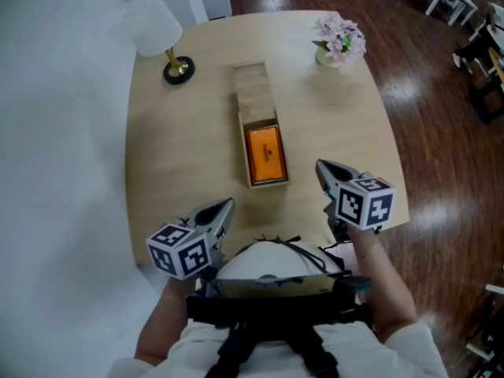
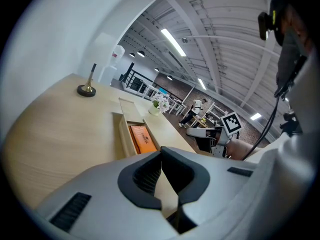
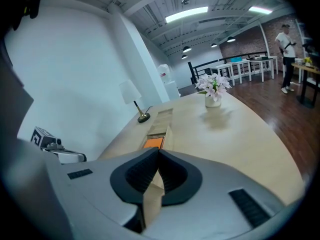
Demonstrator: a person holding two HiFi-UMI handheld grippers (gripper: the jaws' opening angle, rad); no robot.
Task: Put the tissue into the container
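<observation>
- Inside the open near half of a long, pale wooden box container (image 1: 243,144) lay the flat orange tissue pack (image 1: 264,153), filling that compartment from wall to wall.
- A wooden panel of the same pale colour (image 1: 253,93) covered the far half of the container.
- Both gripper views showed the orange pack sitting in the box ahead of the jaws, with nothing touching it.
- The container lay lengthwise near the middle of the light, rounded wooden table (image 1: 181,148), running away from the person.
- The left gripper (image 1: 228,205) hung over the table's near edge, to the left of the box and apart from it. Its dark jaw pads were pressed together at the tips, and only bare tabletop showed in the gap below them.
- The right gripper (image 1: 319,164) was over the table just to the right of the box's near end, not touching it. Its jaws were fully closed with nothing gripped.
- Each gripper carried its cube with square black-and-white markers, left (image 1: 179,250) and right (image 1: 365,201).
- At the far left corner stood a lamp with a white shade (image 1: 151,24) on a black round base.
- At the far right corner was a small white vase of pale pink flowers (image 1: 339,42).
- Dark polished wooden floor (image 1: 441,132) surrounded the table.
</observation>
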